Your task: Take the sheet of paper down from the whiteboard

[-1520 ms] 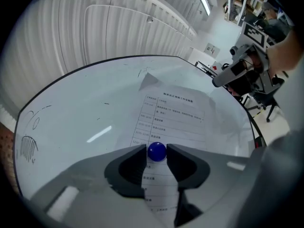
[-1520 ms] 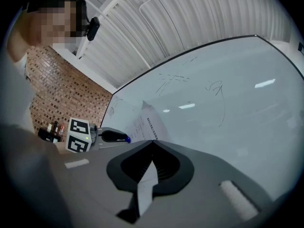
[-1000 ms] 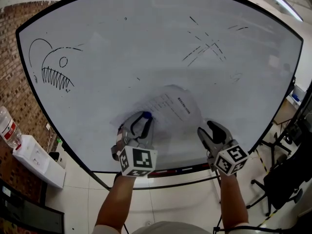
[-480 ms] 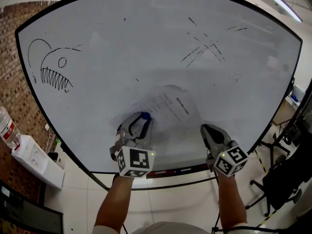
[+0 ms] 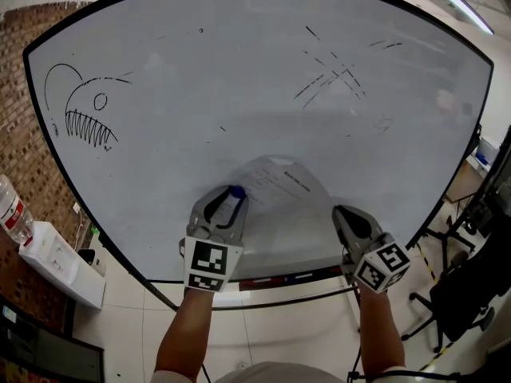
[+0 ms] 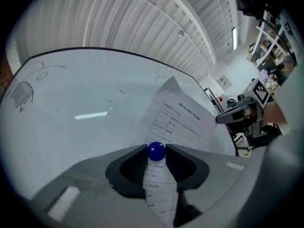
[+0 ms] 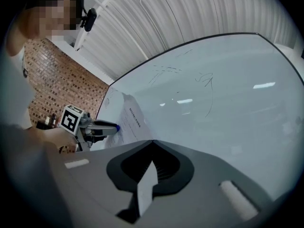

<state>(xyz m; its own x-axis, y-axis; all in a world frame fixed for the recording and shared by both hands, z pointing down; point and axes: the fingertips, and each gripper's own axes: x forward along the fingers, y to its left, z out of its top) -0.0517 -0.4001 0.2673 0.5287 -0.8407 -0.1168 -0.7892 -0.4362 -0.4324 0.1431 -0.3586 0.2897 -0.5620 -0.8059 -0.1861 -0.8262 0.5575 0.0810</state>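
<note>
A printed sheet of paper hangs low on the whiteboard, its middle bulging away from the board. A round blue magnet sits on its left part. My left gripper has both jaws against that magnet, with the sheet running behind and under them. My right gripper is shut on the sheet's right edge. In the right gripper view a strip of the paper sticks out between the closed jaws, and the left gripper shows farther along the board.
A toothy fish drawing fills the board's left and scribbled lines its upper right. The board's tray runs under my hands. A brick wall, a water bottle and a white box stand left; office chairs stand right.
My right gripper went from open to shut on the paper's right edge. The left gripper rolled about its own line, still on the magnet. The sheet now bulges more off the board.
</note>
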